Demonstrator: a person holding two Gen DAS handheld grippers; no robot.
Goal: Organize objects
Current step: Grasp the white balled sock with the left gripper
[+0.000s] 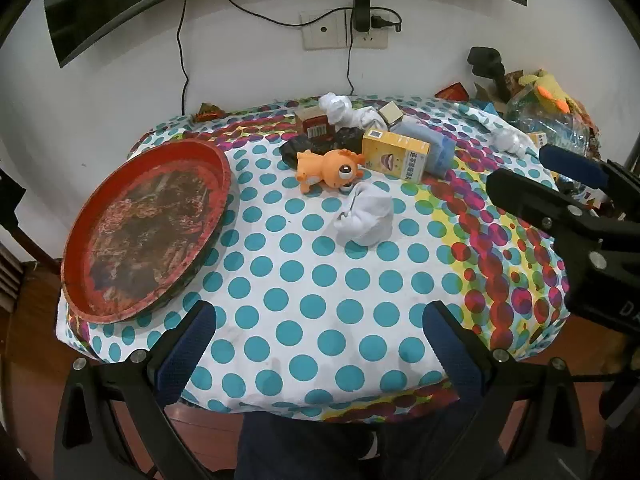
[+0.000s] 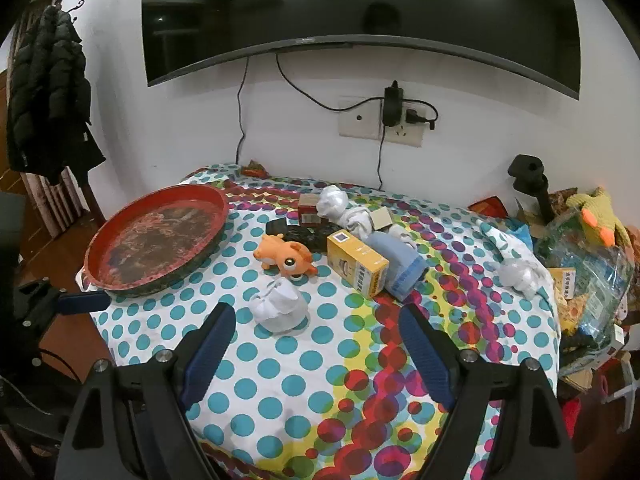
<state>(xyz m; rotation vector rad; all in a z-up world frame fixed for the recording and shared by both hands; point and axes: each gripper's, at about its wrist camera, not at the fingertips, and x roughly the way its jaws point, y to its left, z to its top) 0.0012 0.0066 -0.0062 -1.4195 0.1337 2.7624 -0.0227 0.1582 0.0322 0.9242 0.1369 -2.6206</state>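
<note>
A table (image 1: 320, 280) draped in a dotted cloth, teal spots on white with a band of red and yellow spots down its right side, carries the things. The left claw (image 1: 320, 344) hangs over the near edge with its blue-padded fingers spread wide and nothing between them; the right claw (image 2: 316, 344) hovers over the near middle of the cloth, likewise spread and empty. A round red tray (image 1: 100, 216) with a worn, dark floor sits at the left of the table, nothing in it. At the centre lies an orange toy animal (image 1: 328, 170) on its side, and just near of it a balled white sock (image 1: 366, 216), apart from the toy. Right of the toy a yellow carton (image 1: 396, 156) lies flat, touching a grey-blue cloth roll (image 1: 434, 148) behind it. Farther back a dark red box (image 1: 314, 122) stands beside a knotted white sock (image 1: 340, 110), with a small tan box (image 1: 390, 113) to their right and a black object, too dark to identify, between these and the toy. Another white sock (image 1: 512, 140) lies near the right edge. Beyond the right edge is a heap of packets with a yellow plush toy (image 2: 596, 216) on top. On the far wall hang a dark television (image 2: 360, 12) and a socket plate (image 2: 380, 124) with cables.
</note>
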